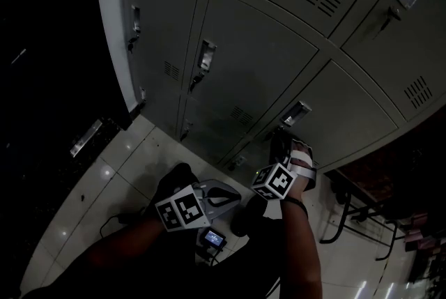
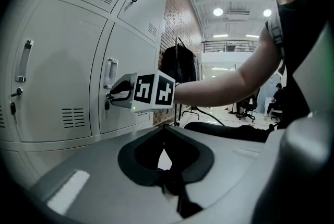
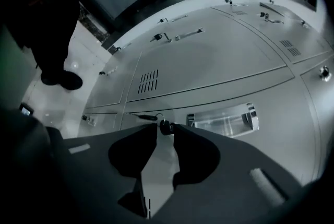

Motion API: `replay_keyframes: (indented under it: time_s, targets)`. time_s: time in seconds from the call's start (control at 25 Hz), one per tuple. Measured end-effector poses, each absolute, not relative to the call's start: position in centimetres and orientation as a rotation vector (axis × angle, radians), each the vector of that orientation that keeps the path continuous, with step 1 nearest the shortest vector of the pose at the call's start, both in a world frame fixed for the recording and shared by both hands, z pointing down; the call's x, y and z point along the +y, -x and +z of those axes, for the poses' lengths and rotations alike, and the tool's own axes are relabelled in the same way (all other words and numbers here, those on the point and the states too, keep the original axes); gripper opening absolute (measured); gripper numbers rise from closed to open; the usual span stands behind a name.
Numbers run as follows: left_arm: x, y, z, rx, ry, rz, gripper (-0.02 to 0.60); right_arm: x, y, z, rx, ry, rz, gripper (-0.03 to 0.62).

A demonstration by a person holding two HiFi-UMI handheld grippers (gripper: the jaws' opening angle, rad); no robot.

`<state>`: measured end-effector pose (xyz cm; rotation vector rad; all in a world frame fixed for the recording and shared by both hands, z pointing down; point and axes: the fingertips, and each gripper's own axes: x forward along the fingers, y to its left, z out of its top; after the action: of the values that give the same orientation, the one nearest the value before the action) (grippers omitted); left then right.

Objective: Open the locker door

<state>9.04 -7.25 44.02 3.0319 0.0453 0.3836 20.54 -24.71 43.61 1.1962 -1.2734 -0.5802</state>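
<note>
The grey locker door (image 1: 334, 116) has a recessed metal handle (image 1: 296, 111) (image 3: 224, 117) (image 2: 110, 72) and a lock beside it with a small dark key (image 3: 165, 126) in it. My right gripper (image 1: 280, 137) (image 3: 165, 128) (image 2: 110, 96) is up against that lock. Its jaws stand open with the key head between the tips, and the pads do not press on it. A thin key ring and tag (image 3: 146, 117) hang to the left of the key. My left gripper (image 1: 233, 194) (image 2: 164, 129) is held low and back from the lockers, shut on nothing.
Rows of grey lockers (image 1: 230, 47) (image 3: 209, 61) fill the wall, each with a handle and vent slots. A small lit device (image 1: 212, 238) lies on the tiled floor (image 1: 104, 172). Dark metal furniture legs (image 1: 345, 214) stand at the right. A coat rack (image 2: 180, 61) stands past the lockers.
</note>
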Motion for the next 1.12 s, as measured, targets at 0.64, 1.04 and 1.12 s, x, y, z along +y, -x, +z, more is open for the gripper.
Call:
replay_keyframes:
  time_s: [0.64, 1.04, 1.12]
  targets:
    - [-7.5, -8.5, 44.1, 0.030, -3.036, 0.389, 0.012, -19.9, -17.7, 43.5, -1.245, -1.233, -0.731, 0.043]
    - [-7.5, -8.6, 44.3, 0.030, -3.044, 0.417, 0.012, -9.6, -17.1, 43.5, -1.276, -1.300, -0.735, 0.043]
    - [-7.5, -8.5, 44.4, 0.025, -3.045, 0.417, 0.012, -7.8, -17.6, 43.6, -1.280, -1.301, -0.732, 0.043]
